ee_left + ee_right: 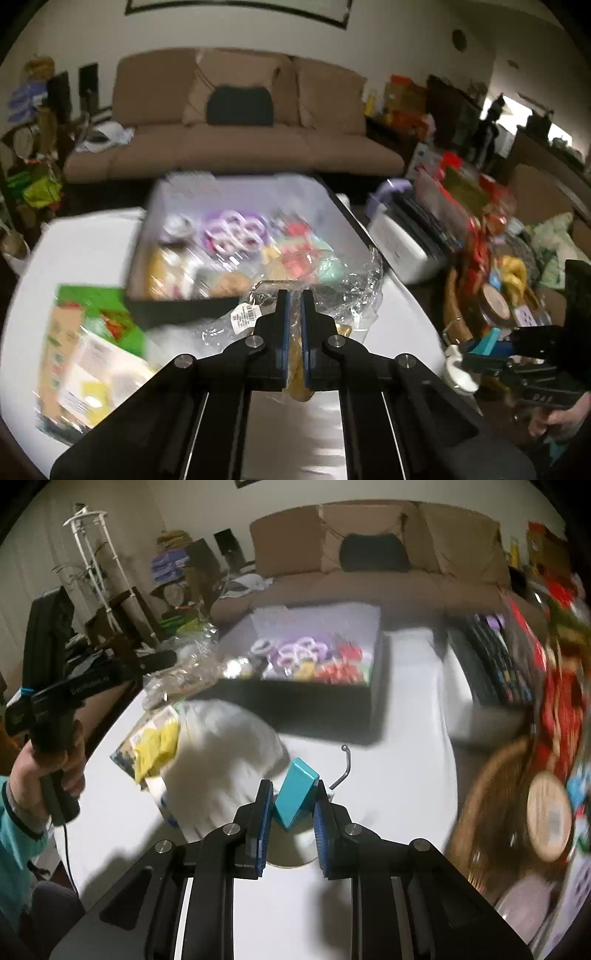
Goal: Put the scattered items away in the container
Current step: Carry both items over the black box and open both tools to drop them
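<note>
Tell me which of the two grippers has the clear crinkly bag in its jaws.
The left gripper: it is shut on the clear plastic bag near the black box. The right gripper instead holds a teal block.

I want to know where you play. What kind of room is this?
Probably a living room at home: a brown sofa with cushions stands behind the white table, and household clutter is piled along the walls.

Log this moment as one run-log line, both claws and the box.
left claw: shut on clear plastic bag | right claw: shut on teal block | black box: partly filled
</note>
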